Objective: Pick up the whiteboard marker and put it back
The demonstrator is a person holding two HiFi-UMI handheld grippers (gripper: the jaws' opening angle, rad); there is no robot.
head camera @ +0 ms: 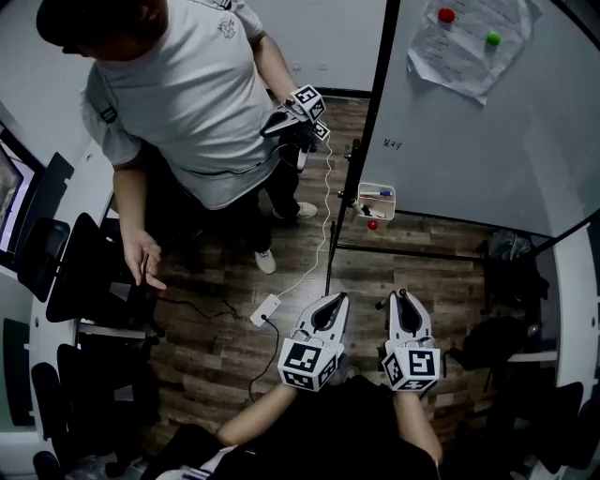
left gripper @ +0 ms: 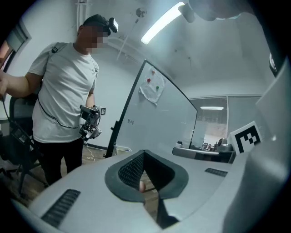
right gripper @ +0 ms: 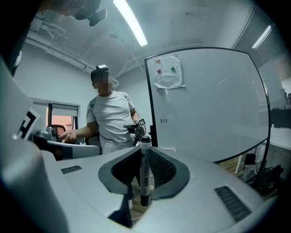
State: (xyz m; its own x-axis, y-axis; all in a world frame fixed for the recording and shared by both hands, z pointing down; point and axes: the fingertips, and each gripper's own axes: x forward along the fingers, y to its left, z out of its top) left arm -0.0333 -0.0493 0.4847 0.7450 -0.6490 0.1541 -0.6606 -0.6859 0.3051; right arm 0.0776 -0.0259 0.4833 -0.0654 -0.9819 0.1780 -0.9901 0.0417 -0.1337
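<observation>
Right gripper (right gripper: 144, 149) is clamped on the whiteboard marker (right gripper: 145, 175), upright between its jaws; left gripper (left gripper: 144, 154) is pinched together, empty. The tray (head camera: 378, 201) on the whiteboard (right gripper: 204, 104) lies ahead, nearer the right gripper

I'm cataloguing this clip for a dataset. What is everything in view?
whiteboard: 1, white with black frame, right of centre
paper sheet: 1, white, on the whiteboard
red magnet: 1, on the paper sheet
green magnet: 1, on the paper sheet
tray: 1, white, on the whiteboard's stand
other person: 1, pale T-shirt, left of the whiteboard
whiteboard marker: 1, black and white, upright in right gripper
left gripper: shut, empty
right gripper: shut on the marker
</observation>
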